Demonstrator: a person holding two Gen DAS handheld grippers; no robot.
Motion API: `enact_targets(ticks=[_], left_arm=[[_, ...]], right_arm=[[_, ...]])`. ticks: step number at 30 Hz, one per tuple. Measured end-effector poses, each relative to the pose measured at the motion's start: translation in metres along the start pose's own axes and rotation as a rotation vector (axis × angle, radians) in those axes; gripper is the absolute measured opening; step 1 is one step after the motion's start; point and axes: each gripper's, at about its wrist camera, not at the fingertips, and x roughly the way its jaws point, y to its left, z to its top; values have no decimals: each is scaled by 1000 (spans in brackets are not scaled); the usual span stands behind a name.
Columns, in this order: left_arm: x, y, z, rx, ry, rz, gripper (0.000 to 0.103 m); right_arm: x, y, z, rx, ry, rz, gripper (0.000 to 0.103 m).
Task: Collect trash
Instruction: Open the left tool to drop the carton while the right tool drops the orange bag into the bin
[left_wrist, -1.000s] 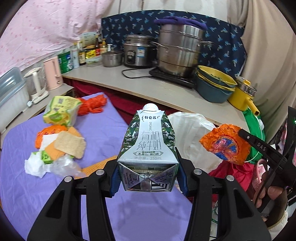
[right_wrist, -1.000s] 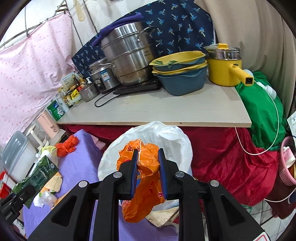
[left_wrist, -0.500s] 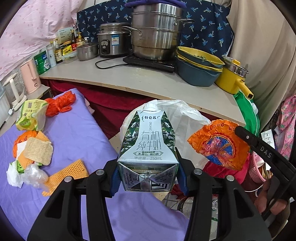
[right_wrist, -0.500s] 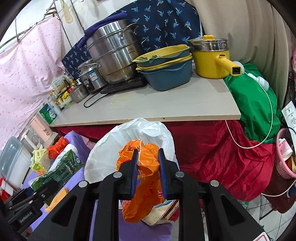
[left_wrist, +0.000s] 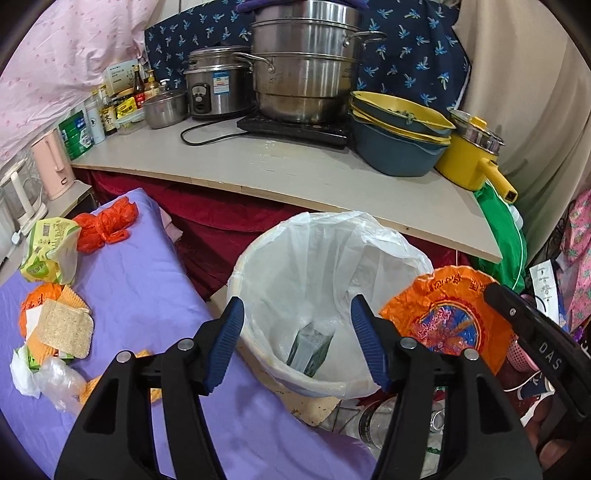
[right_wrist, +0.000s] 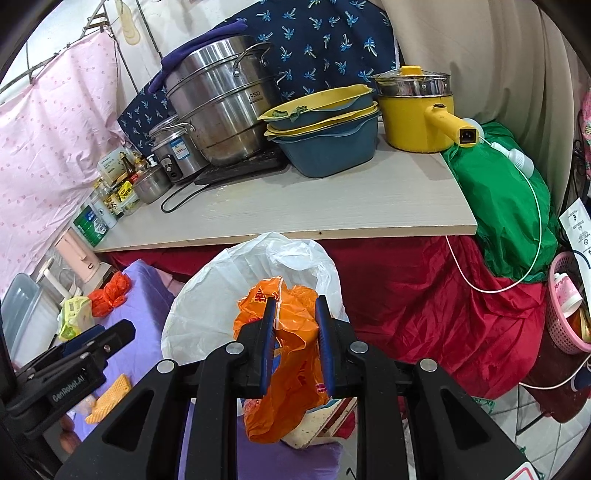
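Note:
My left gripper (left_wrist: 297, 343) hangs over the white-lined trash bin (left_wrist: 255, 258), its jaws opening and nothing between them. The green milk carton (left_wrist: 309, 349) lies at the bottom of the bin. To the right, my right gripper (right_wrist: 294, 328) is shut on an orange snack wrapper (right_wrist: 291, 376), which also shows in the left wrist view as an orange wrapper (left_wrist: 447, 317) beside the bin. More trash lies on the purple cloth (left_wrist: 147, 280): a red bag (left_wrist: 107, 225), a yellow-green packet (left_wrist: 48, 247), sponges (left_wrist: 64, 330) and clear plastic (left_wrist: 59, 384).
A wooden counter (left_wrist: 295, 170) behind the bin carries steel pots (left_wrist: 306, 62), stacked blue-yellow basins (left_wrist: 399, 140) and a yellow pot (left_wrist: 472, 158). A pink basket (right_wrist: 565, 306) and green bag (right_wrist: 506, 206) stand at the right. Bottles lie on the floor below the bin.
The left gripper moved right over the bin and opened; the milk carton dropped out of it into the bin. The right gripper still holds the orange wrapper, barely moved.

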Motion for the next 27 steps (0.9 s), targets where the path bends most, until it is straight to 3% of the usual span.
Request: enact_targets(ticks=[19, 24, 27], left_arm=[[-26, 51, -24, -72, -15, 103, 67], [-32, 58, -28, -75, -35, 140, 80], [-36, 64, -31, -83, -45, 155, 82]], right_arm=[[39, 42, 10, -46, 16, 33, 24], [47, 52, 10, -44, 25, -1, 46], [41, 58, 5, -58, 15, 3, 59]])
